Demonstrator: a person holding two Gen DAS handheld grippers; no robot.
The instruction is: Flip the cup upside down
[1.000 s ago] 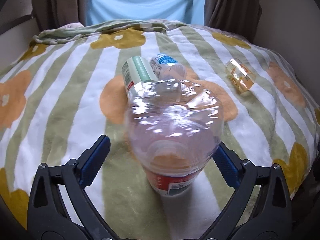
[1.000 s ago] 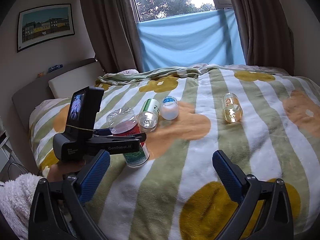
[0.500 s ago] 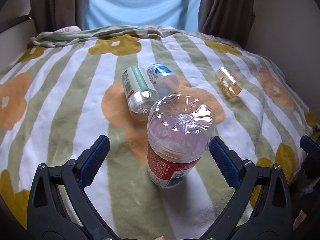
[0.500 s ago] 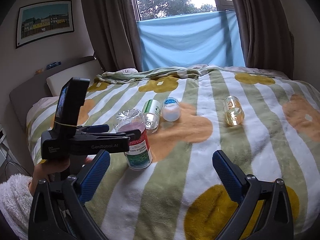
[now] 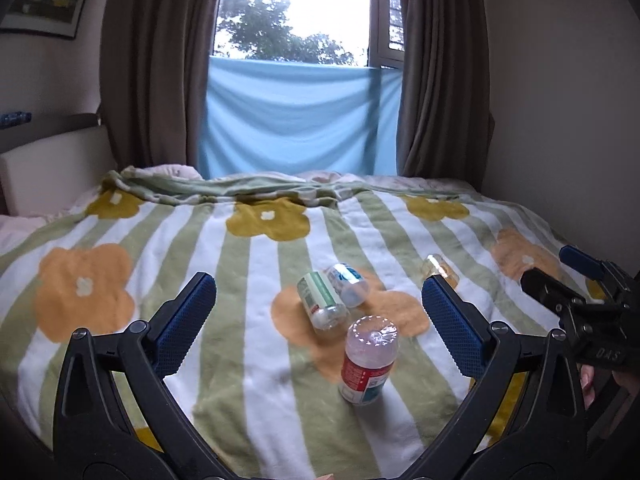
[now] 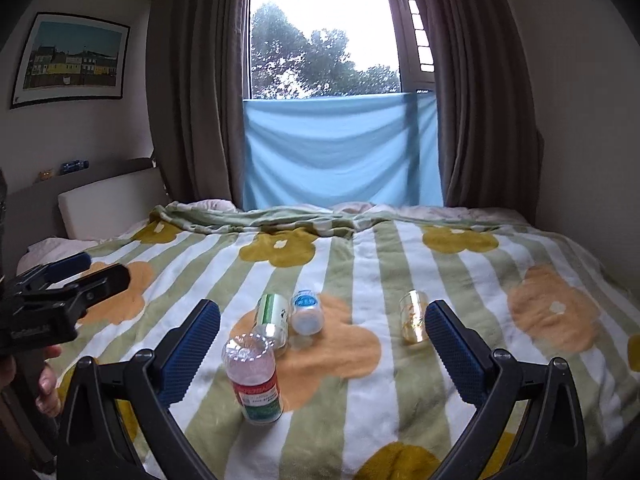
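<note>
The left gripper [image 5: 318,320] has its blue-padded fingers [image 5: 452,326] spread wide with nothing between them, and the right gripper [image 6: 322,344] is likewise wide open and empty, its fingers [image 6: 192,348] framing the lower part of the right wrist view

Just past the fingers, in the lower centre of both views, stands the clear plastic cup cut from a bottle, with a red and green label [image 5: 370,360]. Its moulded base faces up and its open end appears to sit down in the green-and-white striped blanket with orange flowers [image 5: 256,360], so the flip looks done

The cup looks light and thin-walled, so it would dent under a hard squeeze and tip easily on the soft bed. The smooth plastic is likely slippery. The labelled band around the middle looks like the best place to grip, across the width, with gentle pressure

Further up the frame, a green-labelled clear cup [image 5: 320,300] and a blue-labelled clear cup [image 5: 346,284] lie on their sides, touching. An amber glass cup [image 6: 414,316] lies well apart to the right
</note>
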